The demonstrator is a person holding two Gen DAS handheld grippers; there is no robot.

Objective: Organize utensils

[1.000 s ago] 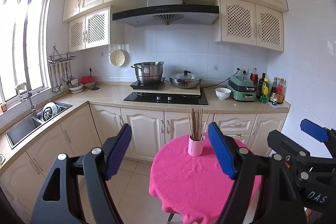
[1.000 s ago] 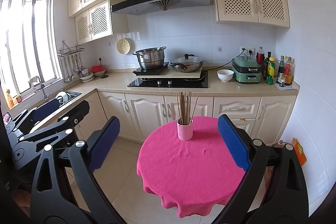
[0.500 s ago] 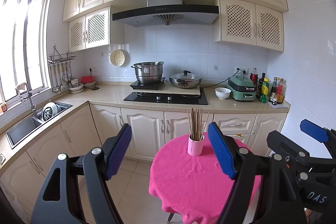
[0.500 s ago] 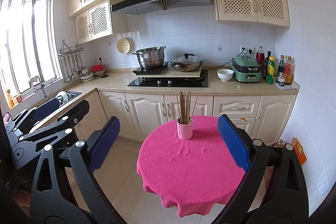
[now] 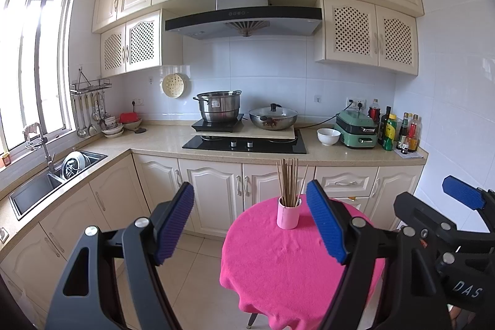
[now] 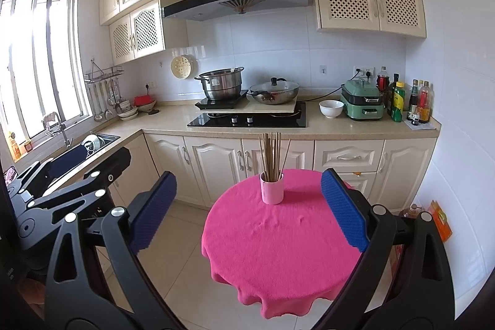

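Observation:
A pink cup (image 5: 288, 216) (image 6: 272, 188) stands upright near the far edge of a round table with a pink cloth (image 5: 287, 265) (image 6: 278, 240). Several brown chopsticks (image 5: 288, 183) (image 6: 272, 156) stand in the cup. My left gripper (image 5: 249, 221) is open and empty, held in the air in front of the table. My right gripper (image 6: 247, 212) is open and empty too, at about the same distance. Each gripper shows at the edge of the other's view.
A kitchen counter (image 5: 161, 141) runs behind the table with a hob (image 5: 244, 143), a steel pot (image 5: 218, 107), a wok (image 5: 273, 117), a white bowl (image 5: 328, 136), a green cooker (image 5: 357, 129) and bottles (image 5: 399, 129). A sink (image 5: 46, 184) lies left. Tiled floor (image 5: 198, 277) surrounds the table.

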